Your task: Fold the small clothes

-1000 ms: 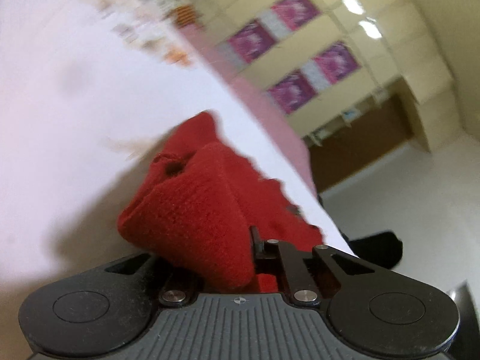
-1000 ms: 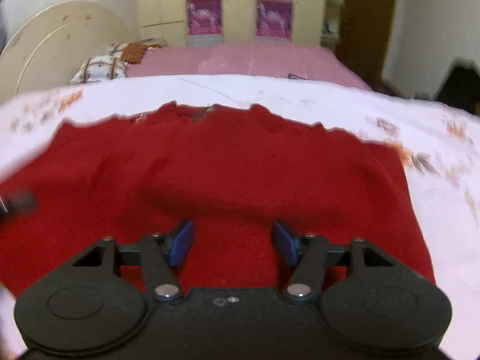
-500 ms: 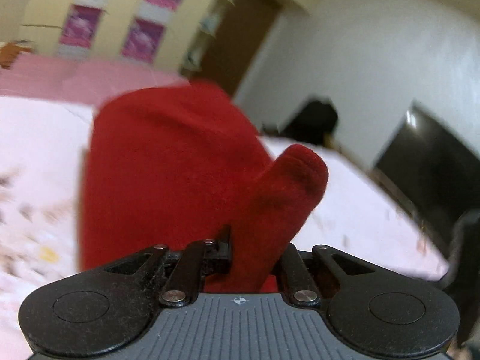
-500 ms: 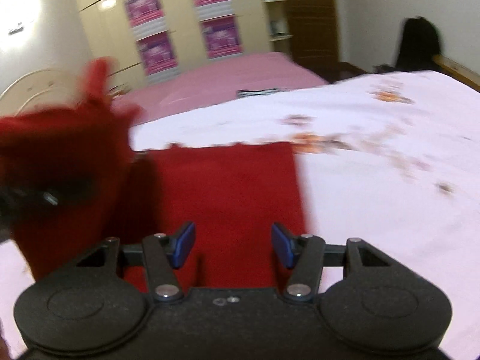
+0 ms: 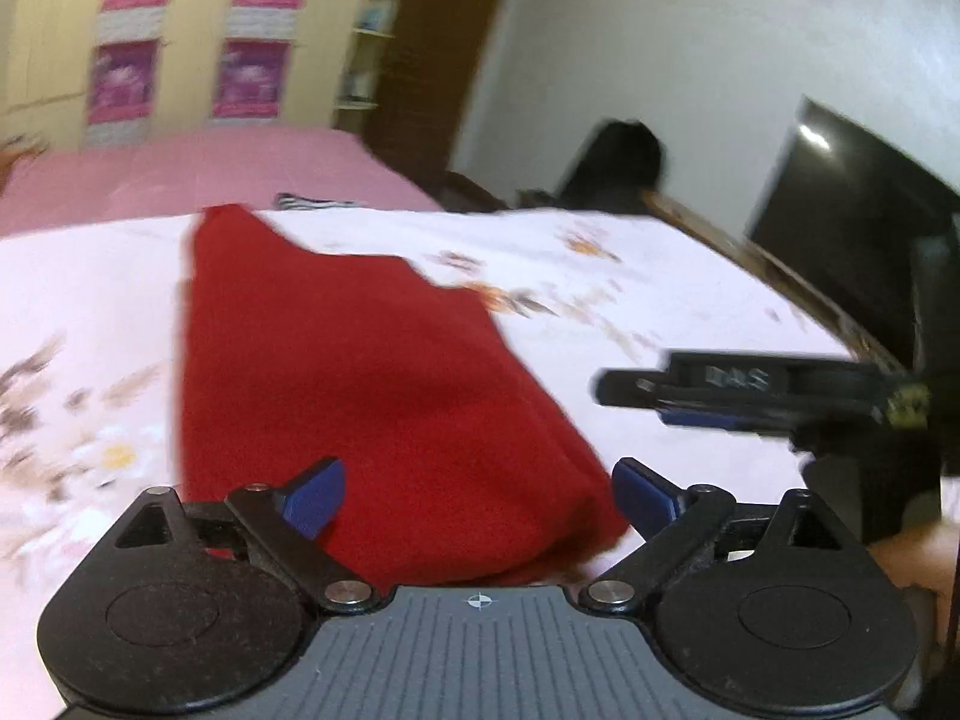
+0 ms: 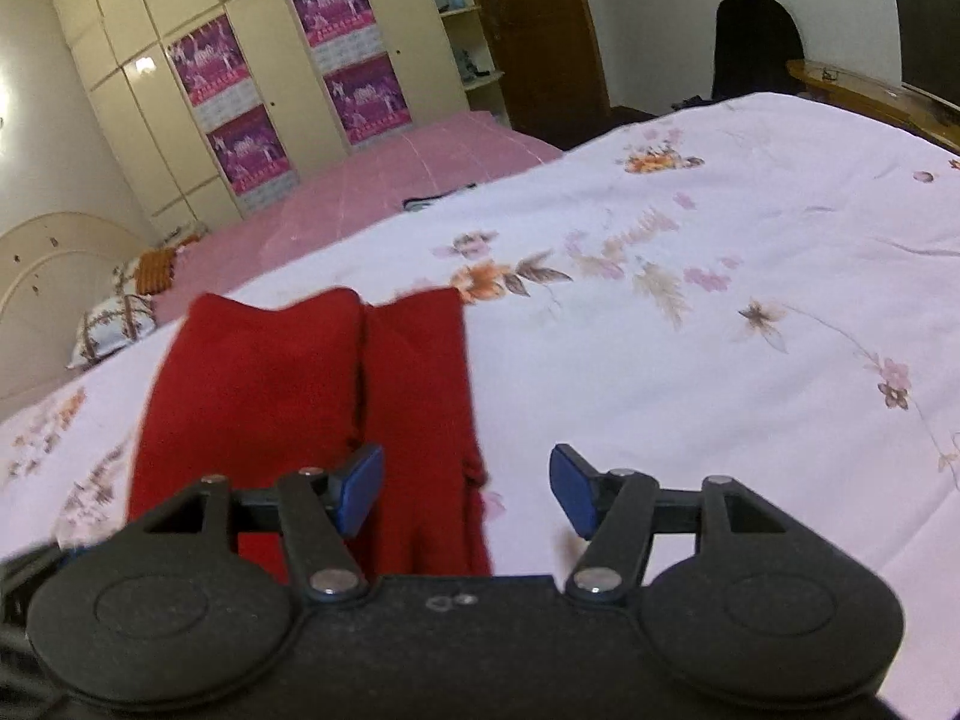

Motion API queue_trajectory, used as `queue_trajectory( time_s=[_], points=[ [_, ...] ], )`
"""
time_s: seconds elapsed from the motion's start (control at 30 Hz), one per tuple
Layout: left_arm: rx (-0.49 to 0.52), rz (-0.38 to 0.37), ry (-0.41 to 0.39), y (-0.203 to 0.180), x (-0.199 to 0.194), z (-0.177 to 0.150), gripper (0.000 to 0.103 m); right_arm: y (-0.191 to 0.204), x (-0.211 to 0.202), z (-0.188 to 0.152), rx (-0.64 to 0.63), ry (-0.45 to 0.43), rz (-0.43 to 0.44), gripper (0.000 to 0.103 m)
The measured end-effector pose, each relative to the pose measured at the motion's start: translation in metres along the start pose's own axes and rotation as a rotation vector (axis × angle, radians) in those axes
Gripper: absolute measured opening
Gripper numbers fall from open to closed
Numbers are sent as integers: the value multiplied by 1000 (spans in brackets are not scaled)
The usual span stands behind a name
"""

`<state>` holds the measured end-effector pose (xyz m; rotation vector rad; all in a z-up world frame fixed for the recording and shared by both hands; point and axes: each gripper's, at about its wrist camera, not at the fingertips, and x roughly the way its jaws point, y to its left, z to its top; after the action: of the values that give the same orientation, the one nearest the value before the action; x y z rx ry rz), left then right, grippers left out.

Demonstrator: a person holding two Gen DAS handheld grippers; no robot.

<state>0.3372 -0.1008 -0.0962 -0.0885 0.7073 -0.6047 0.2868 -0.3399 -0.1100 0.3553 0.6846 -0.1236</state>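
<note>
A red knit garment [image 5: 372,384] lies folded over itself on the white flowered bedspread [image 5: 630,276]. My left gripper [image 5: 480,495] is open and empty, its blue pads just above the garment's near edge. In the right wrist view the garment [image 6: 300,384] shows as two red panels side by side with a seam between them. My right gripper [image 6: 467,489] is open and empty, over the garment's right edge and the bare sheet. The right gripper also shows in the left wrist view [image 5: 738,402], to the right of the garment.
A pink bed [image 6: 420,180] lies beyond the white one, with pillows [image 6: 126,306] at its head. Wardrobes with purple posters [image 6: 336,78] line the far wall. A dark television [image 5: 864,228] and a wooden footboard [image 5: 750,258] stand on the right.
My left gripper swung the red fold across the garment, then opened and let it go; the fold now lies flat. My right gripper stayed open and shifted to the garment's right edge.
</note>
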Motion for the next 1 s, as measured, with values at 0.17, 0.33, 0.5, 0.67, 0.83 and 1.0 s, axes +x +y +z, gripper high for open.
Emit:
queue_trajectory(
  time_s=[0.17,0.33,0.5,0.67,0.83,1.0],
  points=[
    [-152,156,-51,63,-10,15,95,14,19,8,7,64,106,62],
    [-203,255,-5,105,18,6,95,22,62,3,87,210,228,59],
    [-237,256,44,111,45,-6,95,30,87,2,128,265,303,39],
    [-236,251,12,106,41,4,95,46,88,5,50,238,307,16],
    [-213,225,-53,94,43,23,94,52,54,19,-32,85,270,14],
    [-175,176,-43,73,59,32,94,40,26,31,-77,4,217,14]
  ],
)
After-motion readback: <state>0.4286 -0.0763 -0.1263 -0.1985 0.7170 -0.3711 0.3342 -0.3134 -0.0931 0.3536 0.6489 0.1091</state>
